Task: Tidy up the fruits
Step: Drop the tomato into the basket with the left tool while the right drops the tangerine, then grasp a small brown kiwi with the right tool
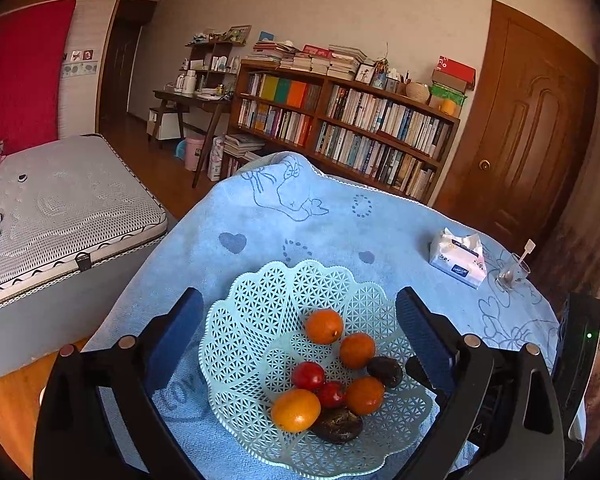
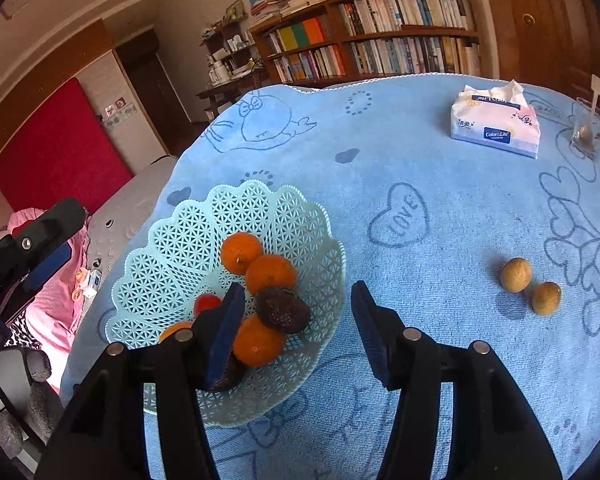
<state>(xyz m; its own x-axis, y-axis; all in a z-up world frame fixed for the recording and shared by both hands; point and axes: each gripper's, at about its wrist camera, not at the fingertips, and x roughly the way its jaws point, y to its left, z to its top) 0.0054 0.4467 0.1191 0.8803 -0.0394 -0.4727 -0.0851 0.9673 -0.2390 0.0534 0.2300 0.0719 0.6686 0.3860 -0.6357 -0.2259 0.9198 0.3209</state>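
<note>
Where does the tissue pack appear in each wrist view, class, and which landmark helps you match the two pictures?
Left wrist view: tissue pack at right of centre, beyond the basket.
Right wrist view: tissue pack at upper right, on the blue cloth.
Shared landmark: the pale green lattice basket holding the fruit.

The pale-green latticed plastic basket (image 2: 172, 248) sits on the blue towelling tablecloth (image 2: 440, 208), toward the table's left side. Inside it lie four orange mandarins (image 1: 324, 326), two red cherry tomatoes (image 1: 308, 376) and two dark wrinkled fruits (image 2: 282, 310), clustered together and touching. To the right of the basket, well apart from it, two small tan round fruits (image 2: 516, 275) lie just beside each other on the cloth. Behind them, near the far right edge, a soft tissue pack (image 2: 496, 124) lies left of a clear drinking glass (image 2: 588, 132).
</note>
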